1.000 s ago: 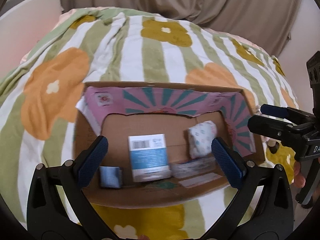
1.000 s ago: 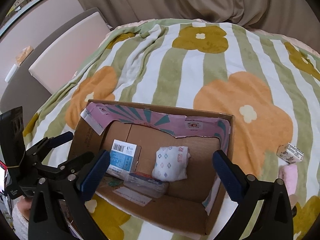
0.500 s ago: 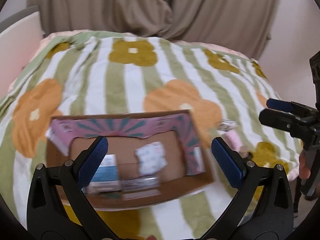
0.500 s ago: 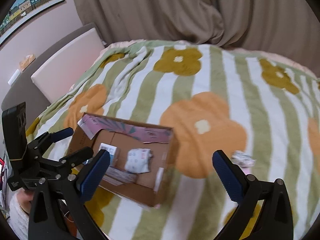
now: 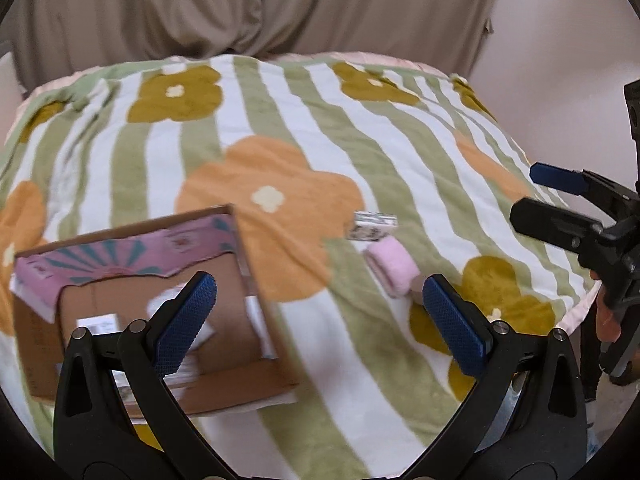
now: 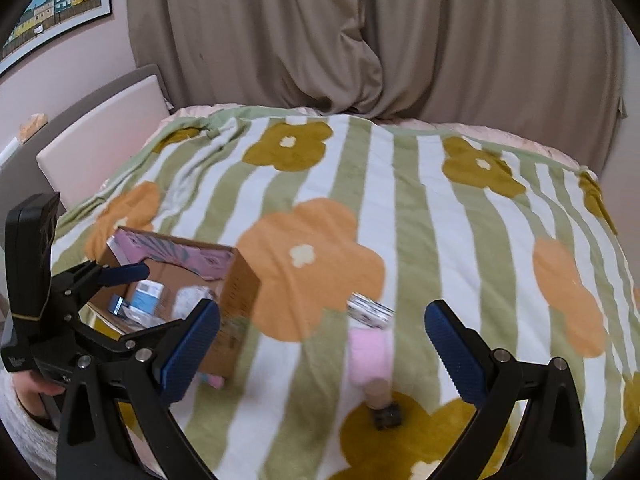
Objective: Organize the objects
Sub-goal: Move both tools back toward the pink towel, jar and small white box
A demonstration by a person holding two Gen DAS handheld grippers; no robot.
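Both views have swung off the cardboard box [image 5: 256,276], which now sits left of the loose pink roll [image 6: 370,350] and small printed packet [image 6: 370,312] on the bed, so the wide, empty left tongs [image 5: 316,320] and right tongs [image 6: 322,346] look set to collect those next

We cannot make out the items inside the cardboard box [image 5: 256,292] at eight o'clock; blur and the left gripper's finger [image 5: 184,316] cover them. The small patterned box [image 6: 370,312] beyond the pink roll [image 6: 368,354] is smeared, its print unreadable.
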